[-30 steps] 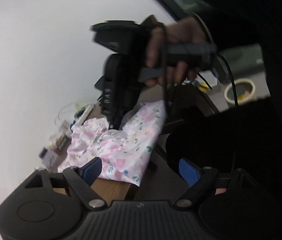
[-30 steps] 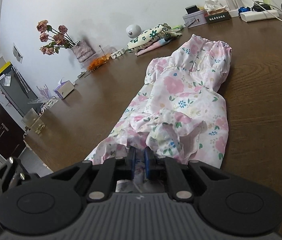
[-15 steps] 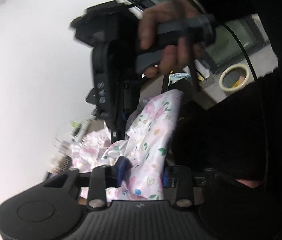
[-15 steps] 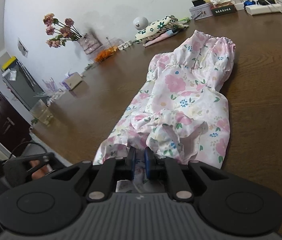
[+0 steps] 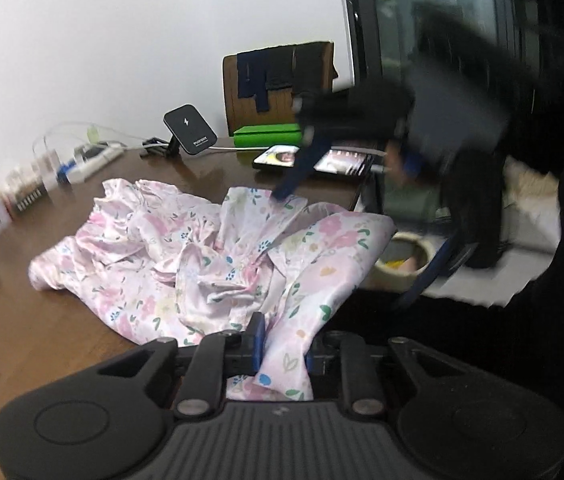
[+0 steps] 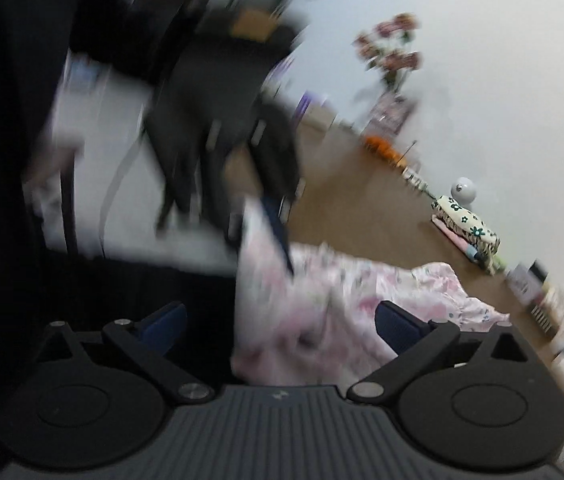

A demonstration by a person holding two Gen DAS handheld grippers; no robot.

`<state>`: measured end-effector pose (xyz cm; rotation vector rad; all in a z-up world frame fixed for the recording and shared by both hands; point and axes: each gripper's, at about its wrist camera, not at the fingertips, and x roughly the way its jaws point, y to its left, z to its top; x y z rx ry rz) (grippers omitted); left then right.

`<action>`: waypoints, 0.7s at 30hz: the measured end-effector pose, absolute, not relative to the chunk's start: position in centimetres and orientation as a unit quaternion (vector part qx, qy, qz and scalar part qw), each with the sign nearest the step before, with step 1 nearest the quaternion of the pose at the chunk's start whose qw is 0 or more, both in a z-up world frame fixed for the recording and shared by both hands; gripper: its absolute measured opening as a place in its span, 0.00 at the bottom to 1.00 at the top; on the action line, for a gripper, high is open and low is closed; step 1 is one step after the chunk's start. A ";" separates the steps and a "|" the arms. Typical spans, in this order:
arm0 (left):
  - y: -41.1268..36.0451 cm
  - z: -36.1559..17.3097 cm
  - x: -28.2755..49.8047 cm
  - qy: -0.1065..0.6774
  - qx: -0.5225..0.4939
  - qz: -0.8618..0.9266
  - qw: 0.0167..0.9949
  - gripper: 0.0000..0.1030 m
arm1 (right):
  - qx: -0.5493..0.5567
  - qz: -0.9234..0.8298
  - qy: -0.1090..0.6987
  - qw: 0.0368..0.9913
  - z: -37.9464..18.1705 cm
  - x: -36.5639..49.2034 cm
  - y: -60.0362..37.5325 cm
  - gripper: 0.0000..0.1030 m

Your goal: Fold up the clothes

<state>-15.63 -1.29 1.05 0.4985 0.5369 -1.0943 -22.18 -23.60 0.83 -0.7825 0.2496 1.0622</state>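
Pink floral cloth, a rumpled garment [image 5: 186, 256], is lying bunched across the middle of the frame on the brown table [image 5: 22, 332], one end hanging off the near edge. The left gripper [image 5: 280, 350] is pinching that lower end between its fingers, probably to lift it for folding. The right gripper [image 6: 280, 326] is blurred, its fingers standing wide apart over the fabric.

Pink floral garment [image 5: 202, 256] lies crumpled on the table; corner overhanging its edge.
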 end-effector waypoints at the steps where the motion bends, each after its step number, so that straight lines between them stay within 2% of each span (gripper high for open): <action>1: -1.1 1.4 -15.8 0.257 0.221 -0.515 0.787 0.14 | -0.384 0.487 0.109 0.777 0.1 -21.9 -23.3 0.91; 2: -1.1 1.6 -16.8 0.263 0.215 -0.523 0.782 0.14 | -0.384 0.489 0.110 0.776 -0.3 -21.6 -23.2 0.87; 4: -1.0 2.2 -17.7 0.275 0.201 -0.537 0.771 0.12 | -0.361 0.501 0.125 0.777 -0.5 -20.7 -23.2 0.61; 5: -1.1 2.6 -17.6 0.282 0.194 -0.543 0.767 0.12 | -0.337 0.512 0.145 0.777 -0.5 -20.3 -23.2 0.54; 6: -1.2 2.9 -17.6 0.288 0.187 -0.548 0.763 0.12 | -0.303 0.523 0.161 0.780 -0.2 -20.0 -23.7 0.40; 7: -1.1 3.2 -17.9 0.287 0.185 -0.550 0.762 0.13 | -0.268 0.534 0.176 0.782 0.1 -19.6 -24.2 0.31; 9: -0.9 3.8 -18.3 0.285 0.178 -0.552 0.763 0.20 | -0.197 0.553 0.207 0.782 0.6 -19.0 -25.3 0.24; 10: -0.8 3.9 -18.1 0.281 0.169 -0.548 0.770 0.33 | -0.160 0.558 0.224 0.783 0.7 -18.5 -25.9 0.22; 12: -0.1 3.9 -17.8 0.279 0.149 -0.532 0.785 0.43 | -0.086 0.562 0.258 0.781 0.5 -17.5 -27.0 0.22; 18: 0.9 2.9 -15.7 0.322 0.069 -0.518 0.790 0.42 | 0.042 0.571 0.302 0.762 -0.5 -15.6 -29.1 0.21; 21: 1.1 2.5 -13.7 0.360 0.007 -0.508 0.783 0.26 | 0.078 0.576 0.329 0.744 -0.7 -14.2 -29.3 0.21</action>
